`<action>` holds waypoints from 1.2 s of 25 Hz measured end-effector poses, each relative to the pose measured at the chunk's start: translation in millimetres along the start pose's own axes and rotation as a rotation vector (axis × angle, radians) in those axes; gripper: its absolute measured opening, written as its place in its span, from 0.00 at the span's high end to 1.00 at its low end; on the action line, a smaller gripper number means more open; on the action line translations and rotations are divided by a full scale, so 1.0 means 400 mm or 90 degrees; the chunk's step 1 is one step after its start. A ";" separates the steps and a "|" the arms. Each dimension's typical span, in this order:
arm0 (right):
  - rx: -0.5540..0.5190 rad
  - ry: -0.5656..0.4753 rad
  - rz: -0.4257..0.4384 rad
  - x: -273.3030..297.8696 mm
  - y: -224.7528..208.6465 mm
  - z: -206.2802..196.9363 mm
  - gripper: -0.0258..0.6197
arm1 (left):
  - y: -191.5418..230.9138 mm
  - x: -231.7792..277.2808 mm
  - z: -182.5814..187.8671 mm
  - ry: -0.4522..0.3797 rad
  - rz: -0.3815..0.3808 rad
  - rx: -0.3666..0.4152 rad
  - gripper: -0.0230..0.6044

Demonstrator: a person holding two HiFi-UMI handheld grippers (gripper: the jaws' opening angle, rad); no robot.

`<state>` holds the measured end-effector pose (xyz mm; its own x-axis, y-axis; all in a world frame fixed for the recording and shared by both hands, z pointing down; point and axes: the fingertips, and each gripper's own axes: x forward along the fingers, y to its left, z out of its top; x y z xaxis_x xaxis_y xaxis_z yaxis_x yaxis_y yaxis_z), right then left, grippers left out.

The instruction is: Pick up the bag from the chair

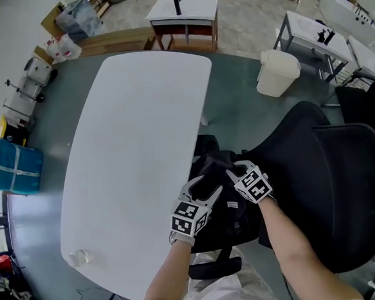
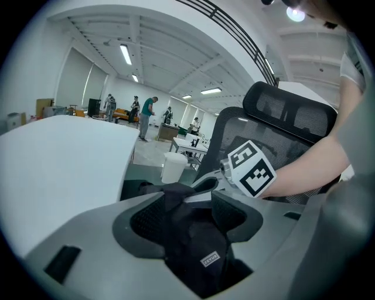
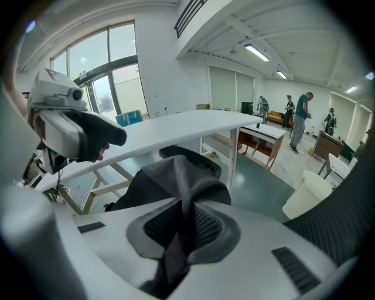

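A black fabric bag hangs over the seat of a black office chair, between the chair and the white table. My left gripper is shut on a bunch of the bag's black cloth, which fills the gap between its jaws. My right gripper is shut on a dark strap or fold of the bag. Both grippers sit close together on the bag's top. The right gripper's marker cube shows in the left gripper view.
A white oval table lies just left of the bag. A white bin stands beyond the chair. A second dark chair is at far right. Small white tables and people stand farther back.
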<state>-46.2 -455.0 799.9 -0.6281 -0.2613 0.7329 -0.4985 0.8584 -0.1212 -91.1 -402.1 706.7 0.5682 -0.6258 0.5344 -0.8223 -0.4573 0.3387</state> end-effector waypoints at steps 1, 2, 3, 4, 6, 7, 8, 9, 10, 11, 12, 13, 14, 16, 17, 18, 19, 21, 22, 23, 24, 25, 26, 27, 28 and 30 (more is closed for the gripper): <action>0.005 -0.006 0.001 -0.011 0.010 -0.002 0.89 | 0.000 -0.001 -0.004 0.002 0.001 0.002 0.57; 0.012 -0.014 0.003 -0.024 0.019 -0.002 0.90 | 0.000 -0.003 -0.007 0.005 0.002 0.003 0.57; 0.016 -0.022 0.007 -0.037 0.029 0.000 0.90 | 0.000 -0.005 -0.010 0.009 0.003 0.003 0.57; 0.018 -0.031 0.011 -0.051 0.040 0.001 0.90 | -0.002 -0.007 -0.012 0.012 0.004 0.005 0.57; 0.018 -0.046 0.017 -0.078 0.058 -0.003 0.91 | -0.009 -0.008 -0.019 0.019 0.007 0.015 0.57; 0.019 -0.052 0.018 -0.091 0.066 -0.007 0.91 | -0.013 -0.008 -0.023 0.023 0.009 0.024 0.57; 0.021 -0.057 0.018 -0.102 0.072 -0.010 0.91 | -0.016 -0.009 -0.027 0.027 0.013 0.035 0.57; 0.024 -0.062 0.018 -0.113 0.077 -0.013 0.91 | -0.019 -0.010 -0.033 0.032 0.018 0.048 0.56; 0.028 -0.067 0.017 -0.122 0.082 -0.015 0.91 | -0.021 -0.012 -0.039 0.039 0.025 0.062 0.56; 0.032 -0.071 0.017 -0.131 0.086 -0.018 0.91 | -0.023 -0.014 -0.045 0.048 0.032 0.077 0.56; 0.035 -0.075 0.017 -0.139 0.091 -0.019 0.91 | -0.025 -0.014 -0.054 0.059 0.040 0.090 0.55; 0.037 -0.077 0.016 -0.146 0.095 -0.020 0.91 | -0.025 -0.014 -0.064 0.070 0.048 0.102 0.54; 0.038 -0.079 0.015 -0.152 0.100 -0.021 0.91 | -0.024 -0.013 -0.076 0.081 0.057 0.112 0.53; 0.039 -0.081 0.017 -0.161 0.112 -0.026 0.91 | -0.018 -0.010 -0.101 0.097 0.074 0.122 0.52; 0.039 -0.082 0.018 -0.166 0.117 -0.027 0.91 | -0.013 -0.010 -0.111 0.100 0.083 0.124 0.52; 0.038 -0.083 0.018 -0.172 0.121 -0.028 0.91 | -0.009 -0.010 -0.118 0.100 0.090 0.125 0.51; 0.034 -0.084 0.018 -0.177 0.125 -0.029 0.91 | -0.005 -0.011 -0.123 0.099 0.095 0.127 0.51; 0.027 -0.087 0.019 -0.187 0.133 -0.031 0.91 | -0.007 -0.009 -0.132 0.104 0.092 0.133 0.51; 0.025 -0.089 0.021 -0.191 0.139 -0.032 0.91 | -0.012 -0.005 -0.139 0.111 0.083 0.139 0.51; 0.023 -0.090 0.024 -0.194 0.144 -0.034 0.91 | -0.018 0.002 -0.145 0.118 0.074 0.148 0.51; 0.022 -0.091 0.026 -0.197 0.150 -0.039 0.91 | -0.023 0.009 -0.150 0.124 0.066 0.157 0.51; 0.020 -0.090 0.027 -0.200 0.156 -0.043 0.91 | -0.026 0.014 -0.155 0.129 0.063 0.165 0.51; 0.018 -0.090 0.026 -0.204 0.161 -0.045 0.91 | -0.028 0.018 -0.159 0.133 0.061 0.170 0.51; 0.017 -0.090 0.025 -0.207 0.167 -0.045 0.91 | -0.027 0.021 -0.162 0.136 0.062 0.173 0.51; 0.015 -0.090 0.023 -0.211 0.173 -0.045 0.91 | -0.026 0.022 -0.164 0.138 0.064 0.175 0.51; 0.015 -0.090 0.020 -0.217 0.182 -0.049 0.91 | -0.023 0.023 -0.165 0.140 0.069 0.174 0.55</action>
<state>-16.2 -361.3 740.4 -0.7208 -0.2955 0.6270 -0.4902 0.8569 -0.1597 -80.3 -361.8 759.6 0.4330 -0.5422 0.7201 -0.8215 -0.5661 0.0677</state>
